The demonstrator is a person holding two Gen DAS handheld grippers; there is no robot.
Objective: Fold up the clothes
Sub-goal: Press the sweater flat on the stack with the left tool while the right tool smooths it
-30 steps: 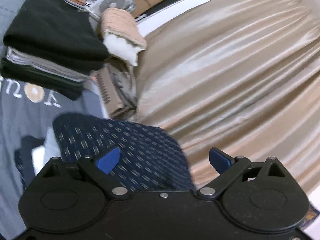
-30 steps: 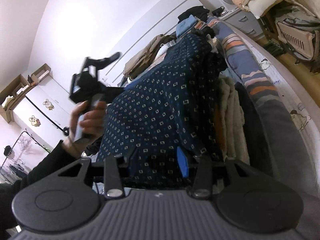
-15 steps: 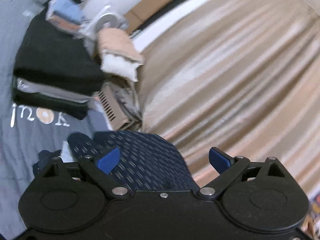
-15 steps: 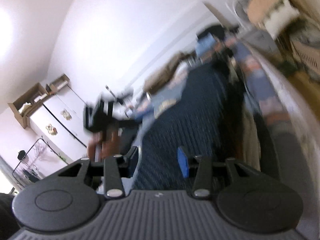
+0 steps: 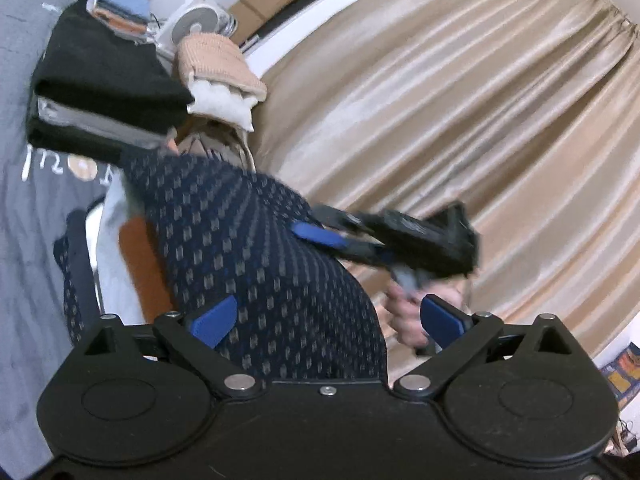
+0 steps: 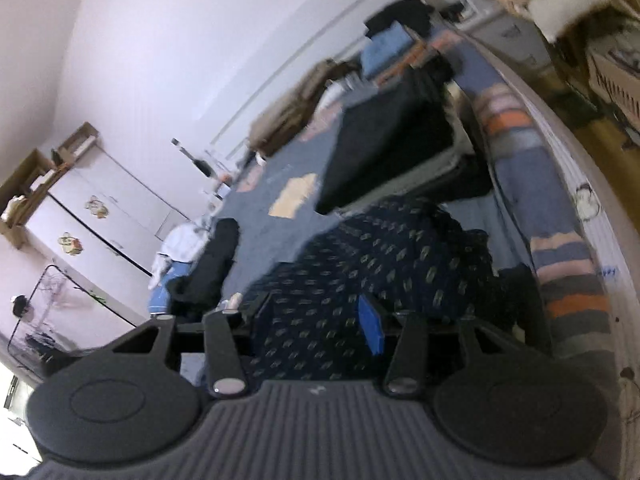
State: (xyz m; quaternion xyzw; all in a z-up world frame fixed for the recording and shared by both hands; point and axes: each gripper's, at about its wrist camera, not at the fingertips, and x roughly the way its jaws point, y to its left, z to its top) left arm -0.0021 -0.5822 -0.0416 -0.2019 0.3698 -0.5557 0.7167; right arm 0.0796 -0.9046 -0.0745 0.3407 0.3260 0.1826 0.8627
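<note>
Left wrist view: my left gripper [image 5: 326, 320] has its blue pads set wide apart, and I cannot confirm that either one bites cloth. The navy patterned garment [image 5: 248, 248] fills the lower centre of the frame, draped over the gap between the pads and running up toward centre left. My right gripper [image 5: 320, 236] enters from centre right, its blue pad laid against the garment's right edge, with my hand [image 5: 408, 308] blurred below it. I read this as one tool steadying an edge so the cloth can be carried over as a panel. At upper left sits a stack of folded clothes [image 5: 100, 92], black on top, likely placed there to keep the working area free. A beige curtain [image 5: 460, 120] takes the right half.

Right wrist view: the garment [image 6: 384, 264] lies bunched in the lower centre on the grey-blue bed cover [image 6: 276, 232]. Only one blue pad shows here, and cloth passes between the fingers with a modest gap, so I judge them narrowed on it, though blur hides the actual pinch. The black-topped stack [image 6: 384, 148] sits just above the garment, upper centre.

Judgement: the garment is mid-handling, gathered rather than flat; whether it is being spread out or doubled over, I cannot tell
</note>
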